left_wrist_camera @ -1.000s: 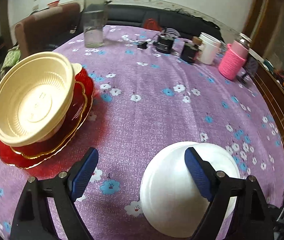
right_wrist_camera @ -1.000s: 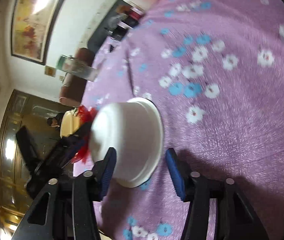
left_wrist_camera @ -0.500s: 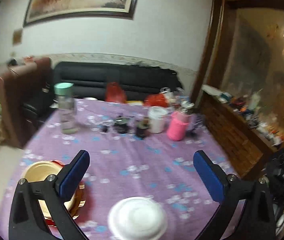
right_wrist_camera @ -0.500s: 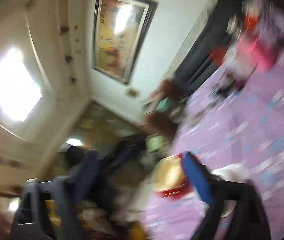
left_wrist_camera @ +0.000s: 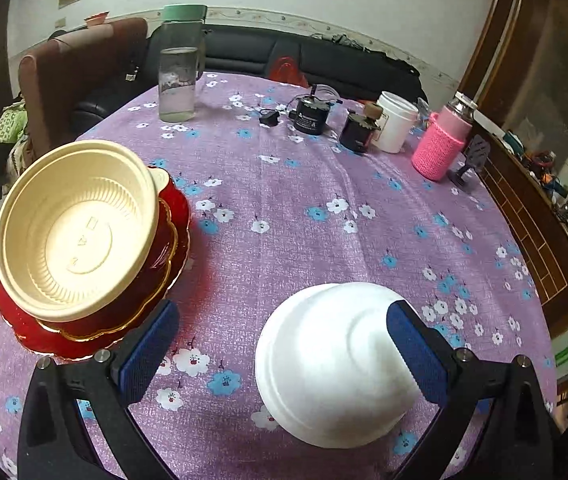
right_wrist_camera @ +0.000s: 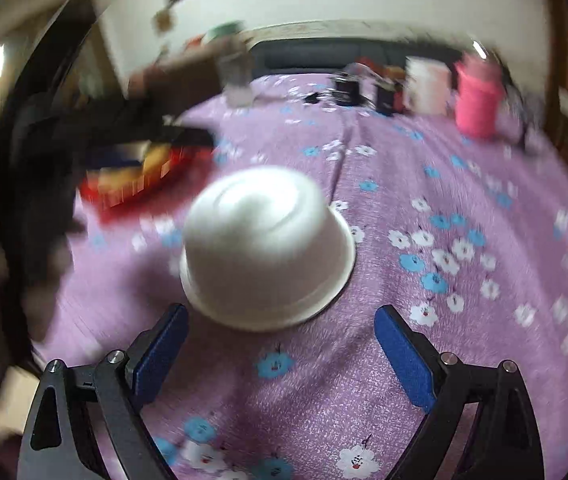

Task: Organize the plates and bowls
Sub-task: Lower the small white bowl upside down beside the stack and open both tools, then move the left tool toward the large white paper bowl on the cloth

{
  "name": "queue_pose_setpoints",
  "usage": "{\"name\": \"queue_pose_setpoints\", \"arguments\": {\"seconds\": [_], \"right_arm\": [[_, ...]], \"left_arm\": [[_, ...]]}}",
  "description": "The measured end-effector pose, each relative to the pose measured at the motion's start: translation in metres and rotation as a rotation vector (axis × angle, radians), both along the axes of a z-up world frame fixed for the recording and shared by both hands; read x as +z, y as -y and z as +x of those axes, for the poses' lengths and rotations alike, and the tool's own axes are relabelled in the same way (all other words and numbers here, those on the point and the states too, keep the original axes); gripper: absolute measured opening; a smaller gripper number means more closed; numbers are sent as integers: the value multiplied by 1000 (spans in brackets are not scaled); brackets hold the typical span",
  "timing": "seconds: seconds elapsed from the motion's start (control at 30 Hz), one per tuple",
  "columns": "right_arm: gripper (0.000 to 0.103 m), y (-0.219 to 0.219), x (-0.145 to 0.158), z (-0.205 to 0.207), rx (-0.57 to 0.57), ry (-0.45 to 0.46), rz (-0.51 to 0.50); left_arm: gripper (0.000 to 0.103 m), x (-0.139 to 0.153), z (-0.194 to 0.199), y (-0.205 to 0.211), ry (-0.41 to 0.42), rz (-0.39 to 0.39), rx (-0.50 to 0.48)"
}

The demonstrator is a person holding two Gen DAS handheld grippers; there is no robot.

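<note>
Now holding the left gripper low over the table, keeping its jaws wide apart after just opening them, and clamping nothing. Finding the white bowl lying upside down on the table, partly between these jaws: one jaw crossing in front of the bowl's side, the other standing well clear, so not gripping. Not being able to tell whether the nearer jaw is touching it.

Holding the right gripper just behind the same bowl, jaws also wide apart and just opened, with nothing between them. Seeing the bowl sitting ahead of them, not inside. Reading this view only roughly, because of the blur.

Finding the pile near the left edge of the table: cream bowl sitting mouth up and a little tilted on the red plates. Probably collecting everything there, with the wide plates below for a steady base.

Judging the white bowl as the only loose piece, well apart from the pile. Probably needing to turn it mouth up before nesting it in the cream bowl. Perhaps keeping the jaws so wide for fitting around its broad body. Expecting such a light bowl to slide easily when pushed.
</note>
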State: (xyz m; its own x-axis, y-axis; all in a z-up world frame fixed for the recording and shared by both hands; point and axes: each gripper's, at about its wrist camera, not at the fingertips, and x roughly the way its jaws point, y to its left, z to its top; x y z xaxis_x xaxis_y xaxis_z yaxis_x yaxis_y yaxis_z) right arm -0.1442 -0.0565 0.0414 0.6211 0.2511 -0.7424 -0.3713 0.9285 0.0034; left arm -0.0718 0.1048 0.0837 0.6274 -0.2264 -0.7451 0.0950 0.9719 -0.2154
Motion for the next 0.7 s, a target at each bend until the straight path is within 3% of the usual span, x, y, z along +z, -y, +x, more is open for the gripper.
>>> {"name": "queue_pose_setpoints", "arguments": {"seconds": [0.07,0.13,0.23,0.3,0.4,0.43,0.5,0.53,0.57,0.6,0.67,0.7], "right_arm": [[97,-23,-17,5,30,-8,-139],[96,-30,-28,14,17,-45,-179],[76,-13,-21,32,-56,-71,-88],[54,-3,-20,45,-88,-125,4],[35,21,-17,60,-152,-166,110],[35,33,-11,61,-200,-144,119],[38,51,-2,57,-318,-80,37],[44,60,-2,55,-398,-54,-83],[59,68,-4,56,-446,-32,-163],[64,82,-6,53,-499,15,-220],[65,105,-14,56,-562,31,-244],[75,117,-19,59,-568,11,-220]], "left_arm": [[103,1,-1,-4,10,1,8],[103,3,-4,-7,27,15,19],[103,5,-7,-14,38,11,28],[103,5,-8,-19,36,-6,33],[103,8,-12,-24,53,-14,43],[103,10,-14,-26,65,-17,45],[103,16,-21,-29,105,-15,55],[103,19,-23,-30,122,-10,63],[103,22,-26,-31,143,-6,71],[103,25,-30,-33,167,-8,77],[103,30,-34,-33,201,-9,84],[103,32,-36,-34,209,-6,88]]}}
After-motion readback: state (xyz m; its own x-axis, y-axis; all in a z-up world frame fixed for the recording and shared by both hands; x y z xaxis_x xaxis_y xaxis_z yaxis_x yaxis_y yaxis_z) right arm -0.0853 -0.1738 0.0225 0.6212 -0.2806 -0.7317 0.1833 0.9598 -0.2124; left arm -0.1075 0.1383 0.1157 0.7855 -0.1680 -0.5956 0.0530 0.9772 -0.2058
